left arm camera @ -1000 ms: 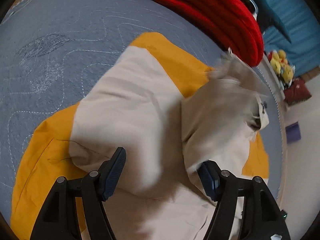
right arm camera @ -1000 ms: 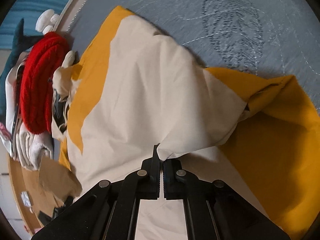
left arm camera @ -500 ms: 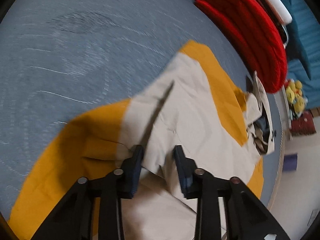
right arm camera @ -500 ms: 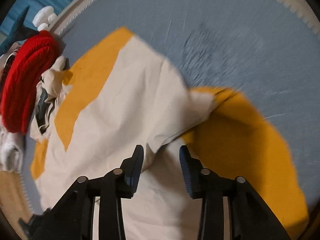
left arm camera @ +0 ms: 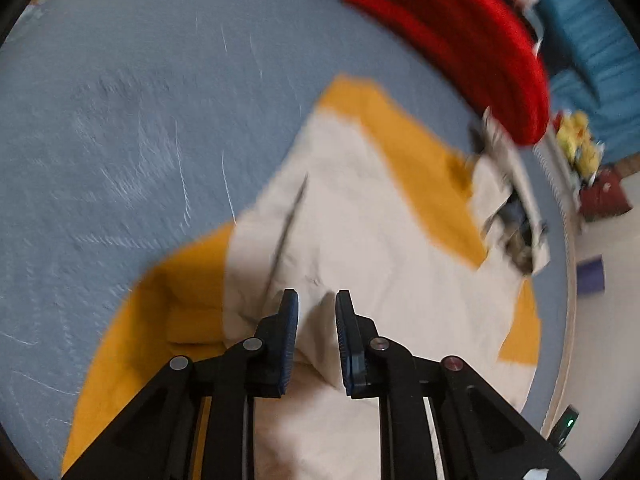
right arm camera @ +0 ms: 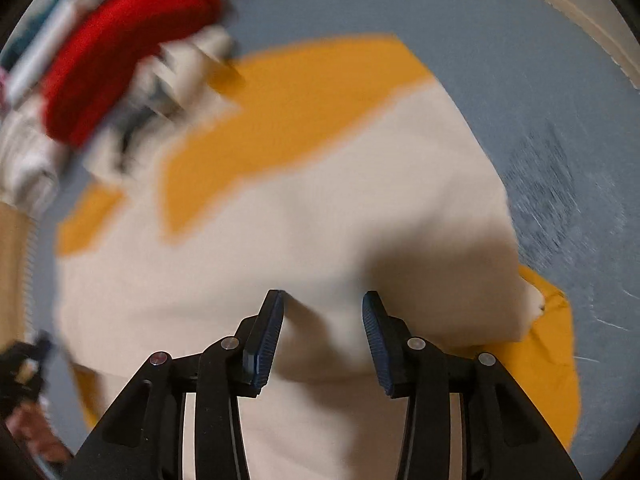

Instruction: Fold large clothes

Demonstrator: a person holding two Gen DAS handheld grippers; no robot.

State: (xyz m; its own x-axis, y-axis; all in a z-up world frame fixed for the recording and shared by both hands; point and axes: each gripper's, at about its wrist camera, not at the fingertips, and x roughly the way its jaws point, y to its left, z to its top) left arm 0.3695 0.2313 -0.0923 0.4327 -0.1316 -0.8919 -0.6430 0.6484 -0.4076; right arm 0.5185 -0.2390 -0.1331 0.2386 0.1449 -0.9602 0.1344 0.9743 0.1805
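Compared with half a second earlier, the left gripper [left arm camera: 316,302] is seen with its jaws drawn closer together, though a gap is still left between them and a raised ridge of cream cloth stands in that gap; whether the pads are touching it cannot be told. The right gripper [right arm camera: 323,304] is found spread wider than before, with nothing between its jaws, where a second ago it was clamped on a fold of the fabric. The cream-and-orange garment [left arm camera: 372,240] has been laid flatter since then, the lifted fold having been let down.

In the left wrist view the garment is spread across the grey-blue quilted bedspread [left arm camera: 120,120], its long axis running from the lower left of the frame to the upper right, where the hood end [left arm camera: 508,200] is pointed toward a red knitted item [left arm camera: 460,40]. Yellow plush toys [left arm camera: 578,140] and a teal cover are shown only there, at the upper right edge.

In the right wrist view the same garment [right arm camera: 320,208] is seen filling the centre, with an orange sleeve [right arm camera: 548,360] at lower right and the red knit [right arm camera: 120,60] at upper left. Both views are blurred.
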